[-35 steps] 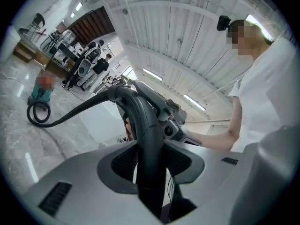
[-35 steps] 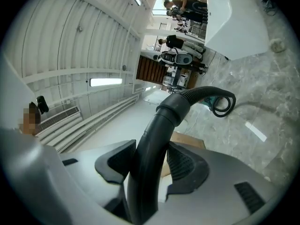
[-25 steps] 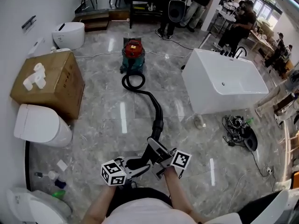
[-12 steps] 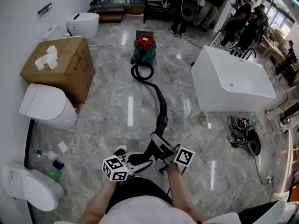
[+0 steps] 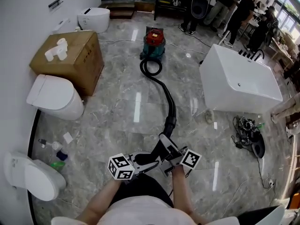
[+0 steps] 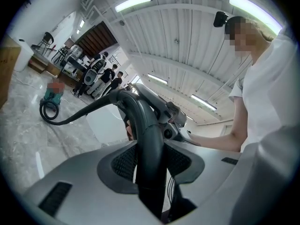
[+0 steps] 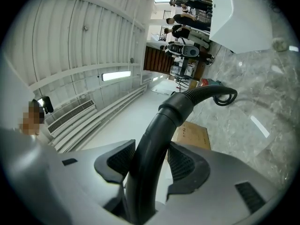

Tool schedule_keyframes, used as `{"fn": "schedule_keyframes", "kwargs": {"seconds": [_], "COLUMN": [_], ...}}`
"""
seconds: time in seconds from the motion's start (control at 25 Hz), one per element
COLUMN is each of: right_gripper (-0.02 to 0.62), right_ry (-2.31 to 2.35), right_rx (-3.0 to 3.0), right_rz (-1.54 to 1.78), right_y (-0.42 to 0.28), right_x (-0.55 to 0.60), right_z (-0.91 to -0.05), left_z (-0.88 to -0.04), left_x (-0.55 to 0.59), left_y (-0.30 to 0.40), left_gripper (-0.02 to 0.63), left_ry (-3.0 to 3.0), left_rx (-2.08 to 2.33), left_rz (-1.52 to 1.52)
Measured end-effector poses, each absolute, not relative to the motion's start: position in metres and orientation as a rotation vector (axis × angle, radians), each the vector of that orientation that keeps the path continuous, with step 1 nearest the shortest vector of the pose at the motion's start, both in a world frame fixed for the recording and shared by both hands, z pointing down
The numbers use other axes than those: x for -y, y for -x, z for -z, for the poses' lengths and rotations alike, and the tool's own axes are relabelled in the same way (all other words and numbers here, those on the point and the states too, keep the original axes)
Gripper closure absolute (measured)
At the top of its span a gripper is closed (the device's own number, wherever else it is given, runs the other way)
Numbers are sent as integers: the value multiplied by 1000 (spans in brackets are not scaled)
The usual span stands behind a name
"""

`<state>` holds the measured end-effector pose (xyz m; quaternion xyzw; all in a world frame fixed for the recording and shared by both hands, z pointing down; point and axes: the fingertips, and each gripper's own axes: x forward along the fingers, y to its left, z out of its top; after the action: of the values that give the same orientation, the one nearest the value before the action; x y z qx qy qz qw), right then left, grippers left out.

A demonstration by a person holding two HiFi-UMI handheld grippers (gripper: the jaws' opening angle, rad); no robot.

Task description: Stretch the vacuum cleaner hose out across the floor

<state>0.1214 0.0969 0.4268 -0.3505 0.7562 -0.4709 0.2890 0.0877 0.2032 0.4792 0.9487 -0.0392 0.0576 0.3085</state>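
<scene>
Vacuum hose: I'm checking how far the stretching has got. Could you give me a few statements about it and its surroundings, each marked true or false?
1. The left gripper and the right gripper both have their jaws closed on the black end of the hose. True.
2. The hose curls into a loop on the floor right beside the vacuum cleaner. True.
3. The vacuum cleaner stands inside the white bathtub. False: it stands on the floor, apart from the bathtub.
4. The cardboard box has nothing on top. False: white rolls lie on it.
</scene>
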Motion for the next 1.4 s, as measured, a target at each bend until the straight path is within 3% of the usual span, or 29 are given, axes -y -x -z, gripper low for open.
{"fn": "schedule_keyframes", "kwargs": {"seconds": [1.4], "right_gripper": [373], "right_ry": [883], "right_rx": [-2084], "right_rz": [1256], "right_y": [75], "right_x": [-371], "right_z": [-416], "left_z": [-467], "left_x": [-482], "left_y": [99], "left_gripper": [443], "left_ry": [-2452], "left_rx": [104], "left_rz": [-27]}}
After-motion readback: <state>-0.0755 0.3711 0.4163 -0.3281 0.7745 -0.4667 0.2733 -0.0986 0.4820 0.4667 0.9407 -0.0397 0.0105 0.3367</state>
